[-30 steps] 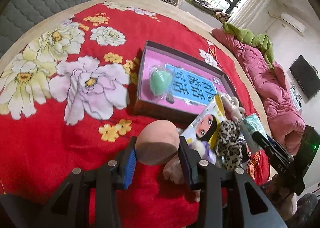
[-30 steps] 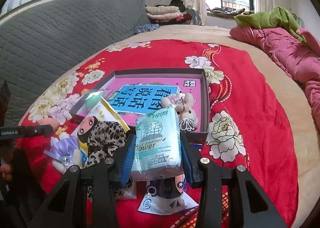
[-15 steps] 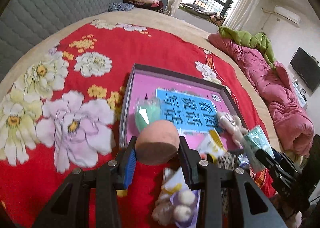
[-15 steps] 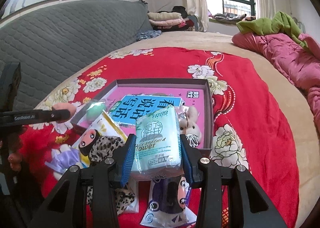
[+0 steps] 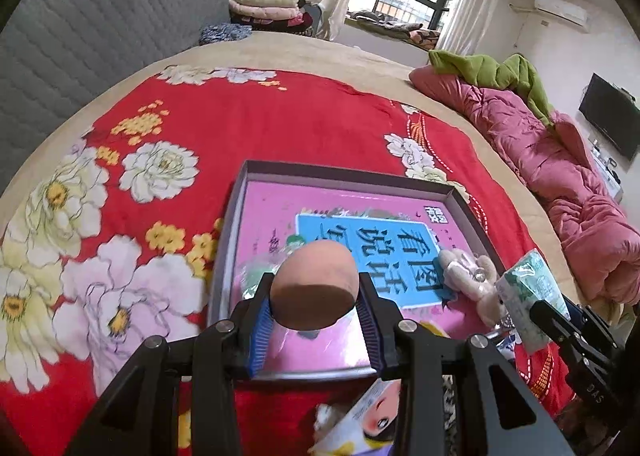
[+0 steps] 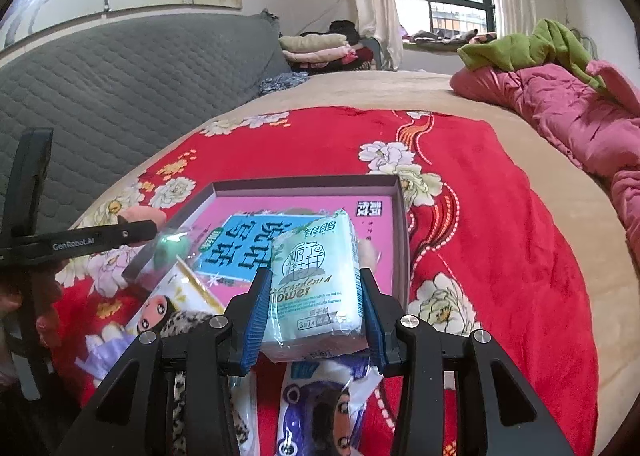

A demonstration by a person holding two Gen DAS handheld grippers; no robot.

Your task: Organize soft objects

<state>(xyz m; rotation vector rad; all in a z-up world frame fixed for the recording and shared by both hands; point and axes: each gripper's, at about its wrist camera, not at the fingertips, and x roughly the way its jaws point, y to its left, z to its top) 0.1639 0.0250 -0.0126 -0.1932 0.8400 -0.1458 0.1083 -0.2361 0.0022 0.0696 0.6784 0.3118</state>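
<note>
Now that the sponge [image 5: 314, 288] is hanging over the box [image 5: 344, 176], my left hand-held gripper [image 5: 314, 320] is clamping it for release; right hand-held gripper [image 6: 316, 310] is gripping the tissues [image 6: 316, 280].

One shallow box [image 5: 236, 240], two makeup sponges, peach [image 5: 314, 290] and green at nine o'clock [image 6: 170, 248], one tissue pack [image 6: 316, 284], one plush bunny at three o'clock [image 5: 470, 280], two doll packets [image 6: 320, 412], two grippers [image 5: 316, 320].

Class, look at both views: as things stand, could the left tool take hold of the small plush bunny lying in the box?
Probably not yet. The left tool is already shut on the peach sponge, so it has no free grip. The plush bunny itself lies uncovered in the box.
</note>
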